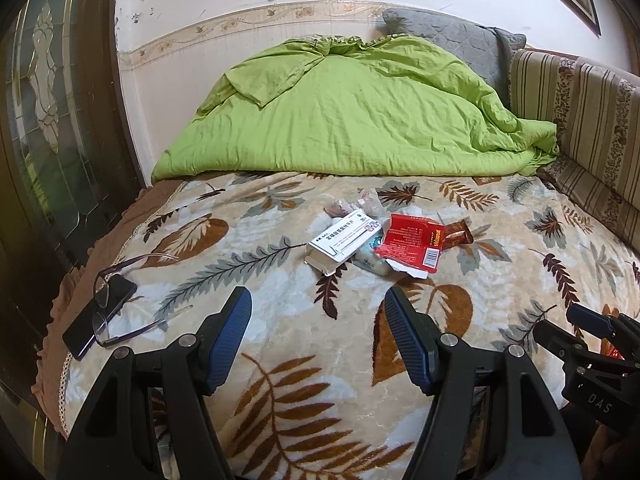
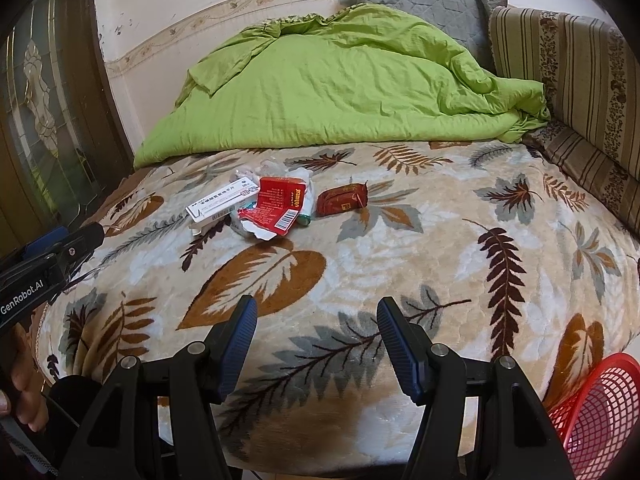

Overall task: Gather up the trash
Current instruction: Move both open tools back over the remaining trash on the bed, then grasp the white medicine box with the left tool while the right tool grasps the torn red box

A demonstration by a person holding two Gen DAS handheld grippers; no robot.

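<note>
A small heap of trash lies mid-bed on the leaf-patterned blanket (image 1: 280, 360): a white medicine box (image 1: 344, 242), a torn red carton (image 1: 412, 244), a brown snack wrapper (image 1: 460, 232) and crumpled clear plastic (image 1: 370, 200). The right wrist view shows the same white medicine box (image 2: 222, 204), red carton (image 2: 278, 206) and brown wrapper (image 2: 343, 199). My left gripper (image 1: 318, 300) hovers open in front of the heap, nothing between its fingers. My right gripper (image 2: 316, 310) is open too, empty, over the blanket's near edge. A red mesh basket (image 2: 596, 416) stands at the bed's lower right.
A black phone (image 1: 100, 316) with eyeglasses (image 1: 116, 300) on it lies at the bed's left edge. A green quilt (image 1: 344, 116) and grey pillow (image 1: 444, 36) fill the far end. A striped sofa back (image 1: 576, 96) bounds the right side, a dark glass-panelled door (image 1: 44, 120) the left.
</note>
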